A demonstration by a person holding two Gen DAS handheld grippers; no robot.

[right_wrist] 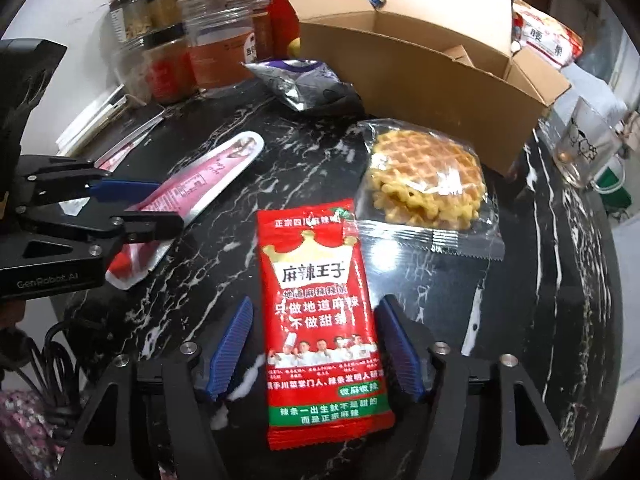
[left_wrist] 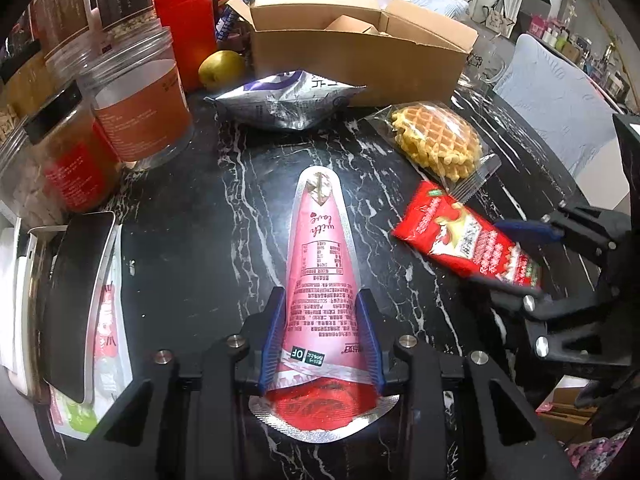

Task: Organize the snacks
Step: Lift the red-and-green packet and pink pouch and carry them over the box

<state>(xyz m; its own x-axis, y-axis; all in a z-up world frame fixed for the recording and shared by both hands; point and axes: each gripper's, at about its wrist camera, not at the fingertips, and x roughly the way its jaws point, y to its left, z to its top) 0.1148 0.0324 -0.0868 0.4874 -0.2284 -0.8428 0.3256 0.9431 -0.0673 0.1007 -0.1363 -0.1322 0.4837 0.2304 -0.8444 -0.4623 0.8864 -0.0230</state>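
The left gripper point(left_wrist: 320, 344) is clenched on the pink cone-shaped pouch point(left_wrist: 320, 256); its two blue pads press on both side edges of the pouch near the wide end. The pouch lies flat on the black marble table point(left_wrist: 192, 240); its long axis runs straight away from the left gripper, the narrow tip pointing toward the cardboard box point(left_wrist: 352, 44) and the wide red end lying under the gripper.

The right gripper point(right_wrist: 316, 344) stands released around the red snack packet point(right_wrist: 320, 320); in the right wrist view there is a clear gap between the left blue pad and the packet edge, and the right pad is just beside the other edge, so the pads do not squeeze it. The packet lies flat on the table; its long axis goes along the fingers, the top edge pointing toward the wrapped waffle point(right_wrist: 424, 176), the green-banded bottom edge lying between the fingers.

The two long snacks lie well apart, and their far ends lean away from each other; seen from the right wrist, the pink pouch points up and to the right. The waffle in clear wrap lies just beyond the red packet, touching its upper corner; a crumpled silver bag point(left_wrist: 288, 100) lies near the front wall of the box. The box is open at the back of the table; jars point(left_wrist: 140, 96) and a red canister point(left_wrist: 184, 28) stand at its left.
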